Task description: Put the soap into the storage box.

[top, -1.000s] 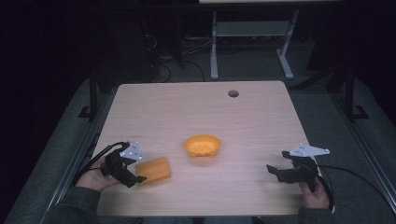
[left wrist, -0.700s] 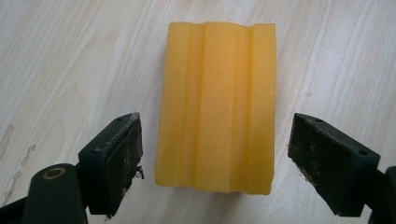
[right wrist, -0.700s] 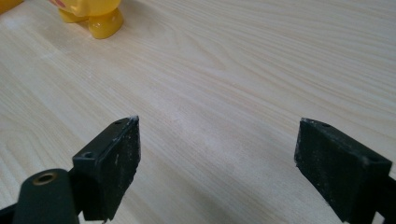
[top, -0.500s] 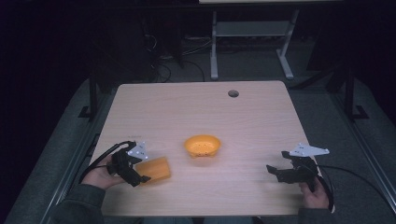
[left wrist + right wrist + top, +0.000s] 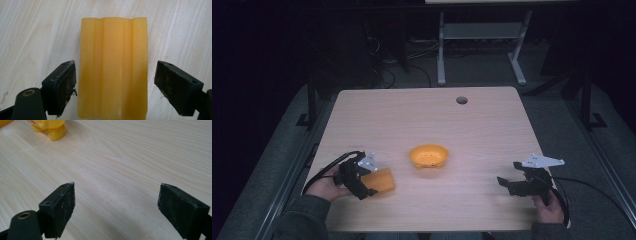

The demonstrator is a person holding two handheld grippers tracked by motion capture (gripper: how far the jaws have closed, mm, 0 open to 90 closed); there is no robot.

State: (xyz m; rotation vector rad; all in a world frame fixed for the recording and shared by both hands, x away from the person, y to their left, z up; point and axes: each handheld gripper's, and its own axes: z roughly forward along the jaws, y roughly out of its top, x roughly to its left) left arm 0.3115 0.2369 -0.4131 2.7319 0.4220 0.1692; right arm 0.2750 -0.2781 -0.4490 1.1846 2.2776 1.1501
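At lower left, the left gripper [image 5: 368,186] had slid forward, its jaws now apart around the orange block [image 5: 113,67], ready to clamp. At lower right, the right gripper [image 5: 507,184] stayed idle, jaws apart over bare tabletop [image 5: 482,125].

The tabletop [image 5: 37,30] is pale wood-grain laminate, matt. At frame centre, the yellow block [image 5: 113,67] looks waxy, smooth and ribbed (faintly translucent). The fingers [image 5: 62,87] carry matt black, scuffed pads; upper left, the yellow bowl [image 5: 51,127] is glossy plastic.

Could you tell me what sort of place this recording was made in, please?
Probably a lab or workshop room: a plain wooden table with a cable hole, loose cables on the dark floor behind, and a white metal stand.
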